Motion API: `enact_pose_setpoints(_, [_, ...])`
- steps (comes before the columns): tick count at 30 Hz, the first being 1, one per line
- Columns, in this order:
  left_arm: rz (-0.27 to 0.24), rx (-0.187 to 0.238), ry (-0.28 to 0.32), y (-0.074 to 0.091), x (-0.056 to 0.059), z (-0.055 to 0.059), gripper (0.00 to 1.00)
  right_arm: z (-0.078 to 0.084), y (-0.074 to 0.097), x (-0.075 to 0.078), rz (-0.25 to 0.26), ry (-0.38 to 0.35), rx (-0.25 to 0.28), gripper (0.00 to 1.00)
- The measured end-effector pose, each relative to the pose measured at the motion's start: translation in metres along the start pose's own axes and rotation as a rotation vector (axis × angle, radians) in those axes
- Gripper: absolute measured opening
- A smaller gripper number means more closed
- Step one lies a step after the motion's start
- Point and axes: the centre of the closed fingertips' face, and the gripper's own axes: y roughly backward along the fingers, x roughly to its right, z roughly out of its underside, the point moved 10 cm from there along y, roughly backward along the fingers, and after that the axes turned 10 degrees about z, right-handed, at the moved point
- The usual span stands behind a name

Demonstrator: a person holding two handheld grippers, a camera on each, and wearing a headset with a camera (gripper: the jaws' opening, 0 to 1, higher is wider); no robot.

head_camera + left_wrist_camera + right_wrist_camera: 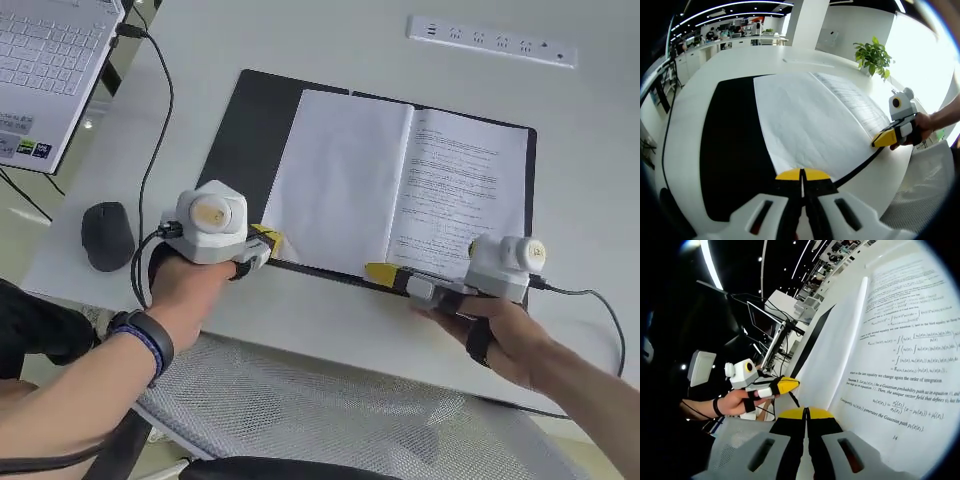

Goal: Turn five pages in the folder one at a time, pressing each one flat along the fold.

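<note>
An open black folder (245, 130) lies on the white table, with a blank turned page (335, 180) on the left and a printed page (460, 185) on the right. My left gripper (268, 240) is shut, its yellow tips at the bottom left corner of the blank page (805, 125). My right gripper (383, 272) is shut too, tips at the folder's near edge just below the fold. The left gripper's own view shows its jaws (801, 175) closed with nothing between them; the right gripper (806, 414) points along the fold beside the printed page (905, 355).
A white laptop (45, 60) and a dark mouse (105, 235) sit at the left, with a black cable (160, 130) running past the folder. A power strip (490, 42) lies at the far edge. A mesh chair (330, 410) is below the table's near edge.
</note>
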Motion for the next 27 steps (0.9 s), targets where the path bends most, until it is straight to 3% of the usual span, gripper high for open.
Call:
enact_pose_setpoints(13, [0.028,-0.007,0.011,0.002,0.004,-0.003,0.04,0.000,0.005,-0.008,0.049,-0.013,0.031,0.00])
enact_pose_setpoints(19, [0.035,0.022,-0.009,0.011,0.008,-0.015,0.11,-0.010,0.018,-0.013,0.040,-0.007,0.078,0.11])
enact_pose_setpoints(27, [0.054,0.040,-0.078,0.019,0.017,-0.034,0.19,-0.029,0.038,-0.014,0.112,0.052,0.169,0.22])
